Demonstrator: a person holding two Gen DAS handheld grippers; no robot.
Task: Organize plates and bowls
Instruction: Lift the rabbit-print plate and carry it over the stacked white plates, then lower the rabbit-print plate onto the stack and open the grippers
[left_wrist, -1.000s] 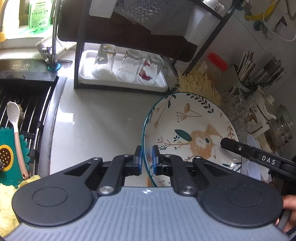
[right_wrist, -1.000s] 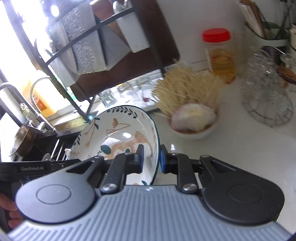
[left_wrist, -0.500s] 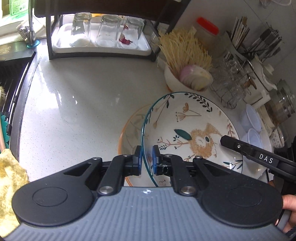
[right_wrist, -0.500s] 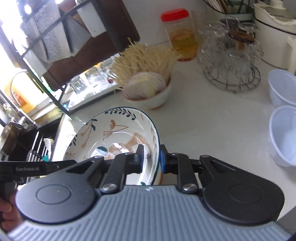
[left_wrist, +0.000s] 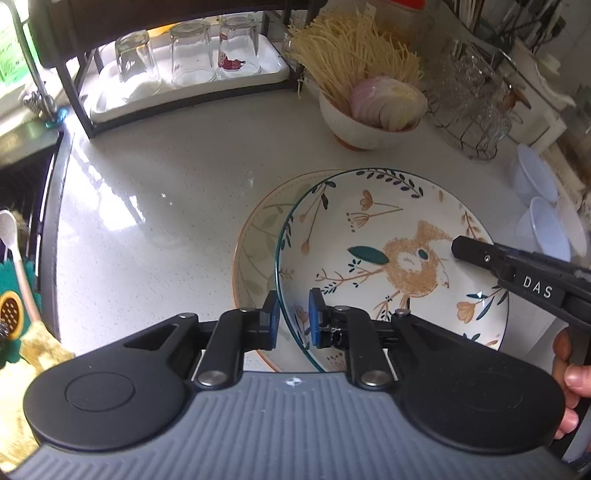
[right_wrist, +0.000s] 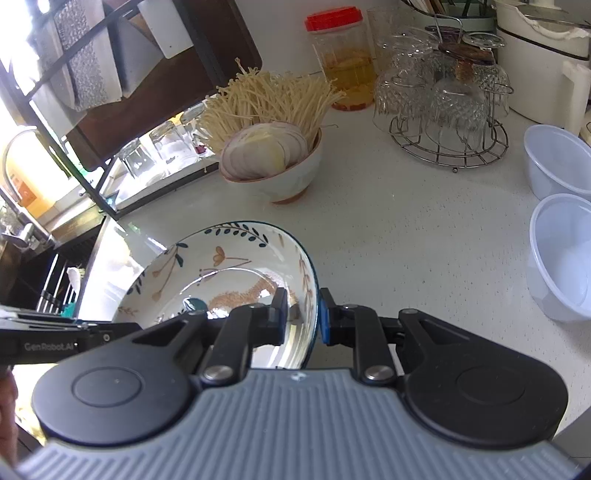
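left gripper (left_wrist: 291, 319) is opening, its pads now clear of the rim of the bird-patterned bowl (left_wrist: 391, 258) between them, while the right gripper (right_wrist: 303, 314) pinches the opposite rim. half a second ago both clamped it higher; now it sits nested on the orange-rimmed plate (left_wrist: 255, 251), so stacking looks done. beyond stands the onion bowl (left_wrist: 365, 122).

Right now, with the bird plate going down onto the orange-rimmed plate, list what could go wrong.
1. The left gripper is opening around the bird plate rim, pads already clear of it, while the right gripper is clamped on the far rim; the freed side could drop and clack.
2. The bird plate sits off-centre over the orange-rimmed plate, so it may settle tilted or slide.
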